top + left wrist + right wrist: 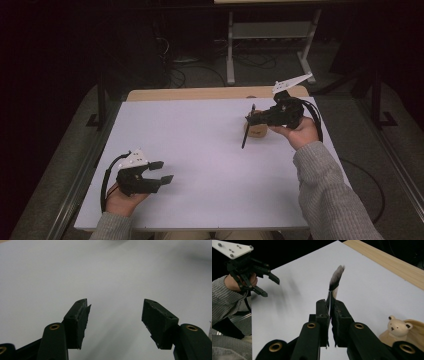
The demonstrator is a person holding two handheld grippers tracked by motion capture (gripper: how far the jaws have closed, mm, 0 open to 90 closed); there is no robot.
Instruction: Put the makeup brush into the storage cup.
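My right gripper hangs over the far right of the white board, shut on a thin dark brush. In the right gripper view the jaws clamp the handle, and the grey-white bristles point away from them. Just beside the brush stands a small wooden bear-shaped holder, also in the right gripper view. My left gripper rests at the near left of the board, open, with nothing between its fingers. It shows again in the right gripper view.
The board lies on a wooden table whose bare strip shows along the far edge. Behind it on the dark floor are white desk legs and cables. Metal rails run along the table's sides.
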